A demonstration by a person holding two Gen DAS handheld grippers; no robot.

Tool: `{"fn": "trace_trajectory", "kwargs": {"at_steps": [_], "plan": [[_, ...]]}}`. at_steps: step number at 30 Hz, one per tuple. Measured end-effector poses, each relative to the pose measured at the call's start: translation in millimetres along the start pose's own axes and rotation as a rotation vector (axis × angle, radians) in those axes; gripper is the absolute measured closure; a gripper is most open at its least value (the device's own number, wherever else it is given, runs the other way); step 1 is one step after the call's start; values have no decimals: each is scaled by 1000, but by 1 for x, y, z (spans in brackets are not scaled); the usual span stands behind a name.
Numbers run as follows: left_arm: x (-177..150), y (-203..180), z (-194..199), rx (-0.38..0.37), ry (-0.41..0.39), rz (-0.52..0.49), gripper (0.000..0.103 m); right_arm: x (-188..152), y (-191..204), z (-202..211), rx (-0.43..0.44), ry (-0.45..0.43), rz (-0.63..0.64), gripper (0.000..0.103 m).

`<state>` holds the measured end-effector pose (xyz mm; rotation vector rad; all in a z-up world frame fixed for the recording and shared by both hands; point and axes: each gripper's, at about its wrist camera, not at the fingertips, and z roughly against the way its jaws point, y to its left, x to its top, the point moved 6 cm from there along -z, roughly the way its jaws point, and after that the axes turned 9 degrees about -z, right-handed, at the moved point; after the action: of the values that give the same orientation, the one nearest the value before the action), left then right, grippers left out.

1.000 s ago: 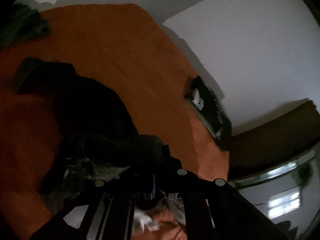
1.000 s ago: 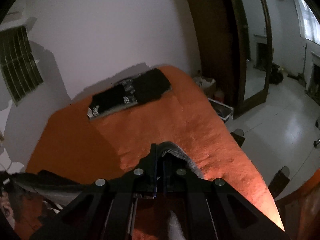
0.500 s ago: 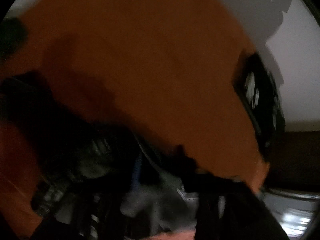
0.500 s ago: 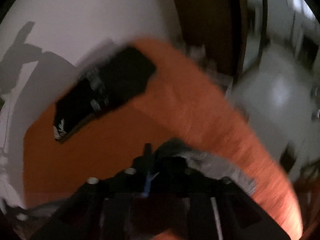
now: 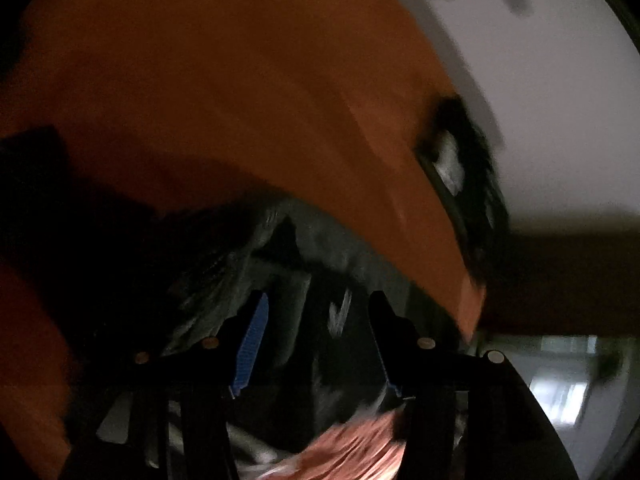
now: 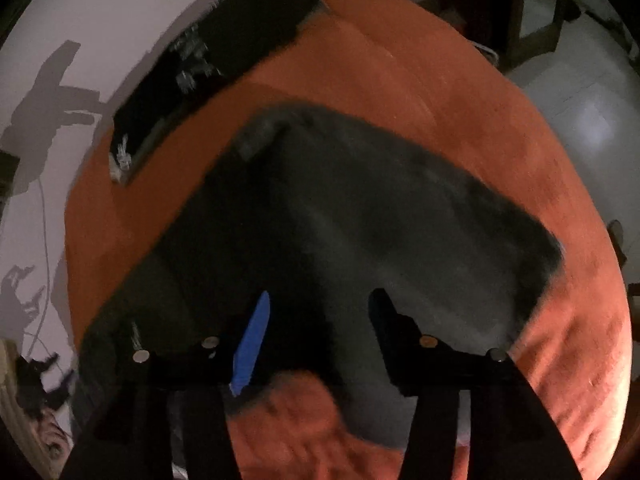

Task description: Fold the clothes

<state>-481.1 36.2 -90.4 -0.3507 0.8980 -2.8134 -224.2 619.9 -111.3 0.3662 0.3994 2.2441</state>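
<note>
While both grippers tilt steeply down, jaws opening, left gripper [image 5: 316, 308], right gripper [image 6: 320, 304], dark garment [image 6: 400, 216] beneath.

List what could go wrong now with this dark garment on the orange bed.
1. Both grippers, left gripper and right gripper, are opening over the dark garment; cloth may snag on a finger and lift.
2. In the left view the cloth looks bunched; creases may stay in the fold.
3. The garment's right corner lies near the orange bed edge.
</note>
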Motion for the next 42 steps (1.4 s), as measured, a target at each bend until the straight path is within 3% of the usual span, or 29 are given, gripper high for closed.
{"fn": "trace_trajectory", "kwargs": {"at_steps": [2, 6, 13, 15, 19, 21, 23, 25, 26, 29, 32, 35, 36, 37, 38, 39, 41, 42], "plan": [[-24, 6, 23, 4, -31, -78, 49, -18, -28, 8, -7, 7, 4, 51], [-80, 29, 64, -42, -107, -124, 47, -26, -78, 25, -45, -62, 7, 51], [-140, 61, 70, 104, -118, -254, 44, -3, -130, 27, -60, -159, -59, 51], [-146, 63, 70, 130, -110, -269, 44, 8, -141, 23, -93, -190, -68, 55], [-152, 63, 67, 86, -89, -242, 44, 18, -149, 11, -99, -202, -88, 69], [-155, 66, 69, 95, -85, -239, 44, 21, -151, 5, -161, -201, -69, 76], [-158, 68, 67, 111, -67, -244, 44, 24, -155, -1, -210, -198, -73, 85], [-161, 70, 67, 121, -58, -240, 44, 26, -158, -1, -223, -212, -82, 101], [-161, 71, 67, 124, -57, -237, 44, 28, -157, 4, -219, -234, -83, 101], [-162, 69, 69, 120, -69, -243, 44, 51, -143, 43, -209, -390, -50, 103], [-162, 71, 65, 131, -67, -250, 44, 93, -118, 113, -292, -654, 5, 103], [-162, 78, 58, 156, -50, -238, 44, 119, -89, 198, -366, -1001, 43, 103], [-162, 81, 56, 160, -46, -230, 44, 124, -84, 210, -373, -1021, 29, 100], [-162, 83, 53, 154, -44, -219, 44, 129, -84, 197, -305, -900, 3, 71], [-163, 84, 52, 147, -44, -212, 44, 135, -83, 184, -237, -778, -22, 36], [-164, 86, 51, 141, -44, -206, 44, 134, -83, 166, -167, -650, -40, 34], [-168, 88, 47, 137, -34, -205, 44, 106, -89, 104, -41, -383, -41, 40], [-170, 88, 45, 142, -24, -207, 44, 85, -98, 76, -81, -320, -23, 41]]}}
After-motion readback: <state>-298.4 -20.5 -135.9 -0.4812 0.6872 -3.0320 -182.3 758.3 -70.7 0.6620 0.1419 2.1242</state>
